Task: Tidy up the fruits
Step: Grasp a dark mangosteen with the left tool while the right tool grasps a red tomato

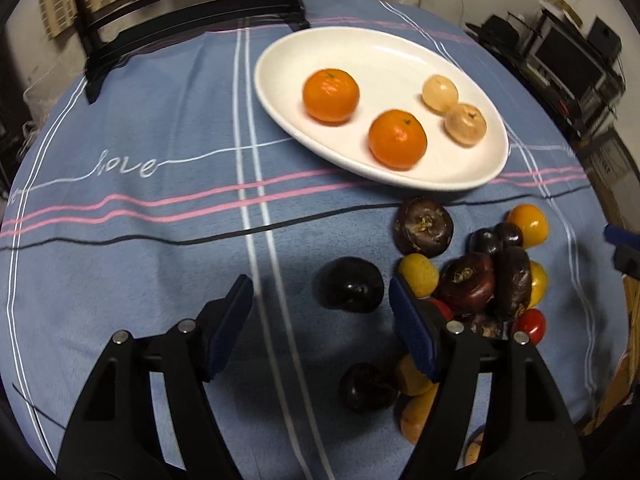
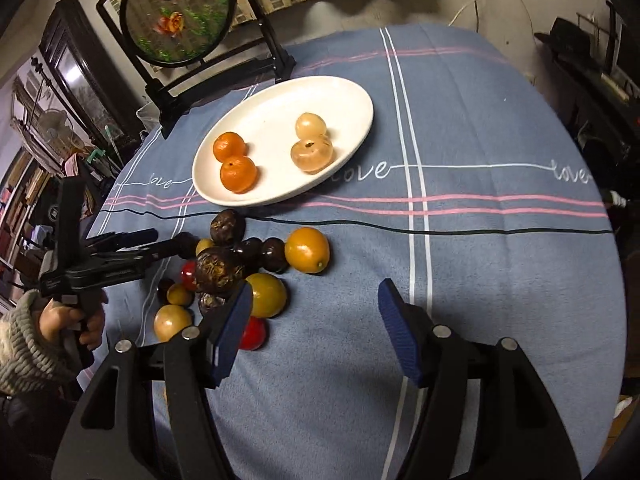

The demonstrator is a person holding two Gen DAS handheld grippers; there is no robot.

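Observation:
A white oval plate (image 1: pixel 400 52) (image 2: pixel 264 120) holds two oranges (image 1: pixel 330 95) (image 2: pixel 238 174) and two pale translucent fruits (image 1: pixel 466 124) (image 2: pixel 311 155). A pile of loose fruit lies on the cloth in front of it: dark brown water chestnuts (image 1: pixel 424 226) (image 2: pixel 218 268), yellow fruits (image 1: pixel 528 220) (image 2: pixel 307 250) and small red ones (image 1: pixel 530 325) (image 2: pixel 252 333). My left gripper (image 1: pixel 322 300) (image 2: pixel 168 242) is open, with a dark round fruit (image 1: pixel 352 284) between its fingers. My right gripper (image 2: pixel 316 312) is open and empty, just right of the pile.
The table wears a blue cloth (image 1: pixel 140 240) (image 2: pixel 500 260) with pink and white stripes. A round framed ornament on a black stand (image 1: pixel 192 8) (image 2: pixel 180 16) stands at the far edge behind the plate. Cluttered shelves lie beyond the table's right side (image 1: pixel 568 52).

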